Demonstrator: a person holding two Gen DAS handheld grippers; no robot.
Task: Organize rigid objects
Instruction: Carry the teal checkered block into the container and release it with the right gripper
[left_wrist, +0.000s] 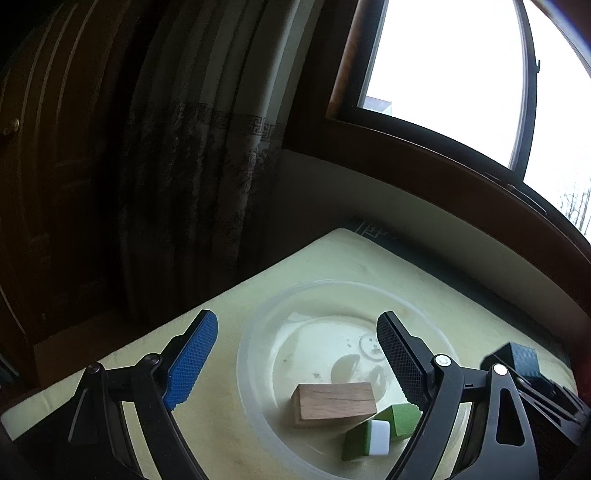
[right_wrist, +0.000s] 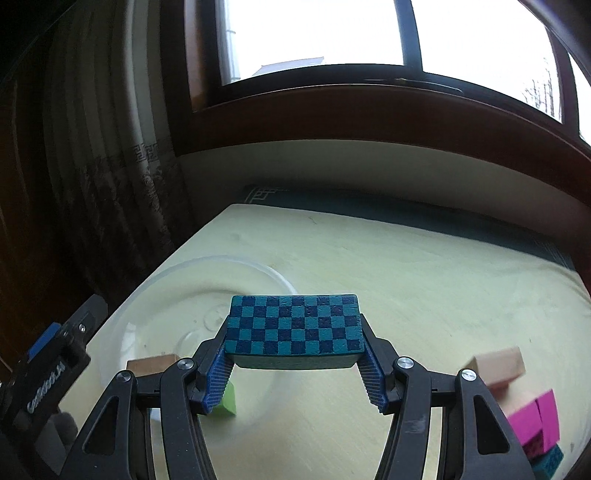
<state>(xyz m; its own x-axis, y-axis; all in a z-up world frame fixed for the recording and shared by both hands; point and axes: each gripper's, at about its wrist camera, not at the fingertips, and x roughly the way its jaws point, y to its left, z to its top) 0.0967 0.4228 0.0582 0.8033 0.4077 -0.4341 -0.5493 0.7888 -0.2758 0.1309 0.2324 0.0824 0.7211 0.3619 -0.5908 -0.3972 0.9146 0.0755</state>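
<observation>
Carrying the checkered block (right_wrist: 293, 330), pinched flat between the right gripper (right_wrist: 295, 380), toward the clear bowl (right_wrist: 159, 291) to join the wooden block (left_wrist: 334, 404) and green pieces (left_wrist: 400, 419) inside, while hovering the left gripper (left_wrist: 295, 362) spread wide and empty over that bowl.

Three blocks (left_wrist: 334, 404) are held in the bowl (left_wrist: 258, 325) at the table's (right_wrist: 406, 258) left; more blocks (right_wrist: 498, 369) are stacked at its right.

table (right_wrist: 406, 258) — pale yellow-green top | on it: clear bowl (left_wrist: 255, 328) — loose blocks (right_wrist: 532, 421) at right
</observation>
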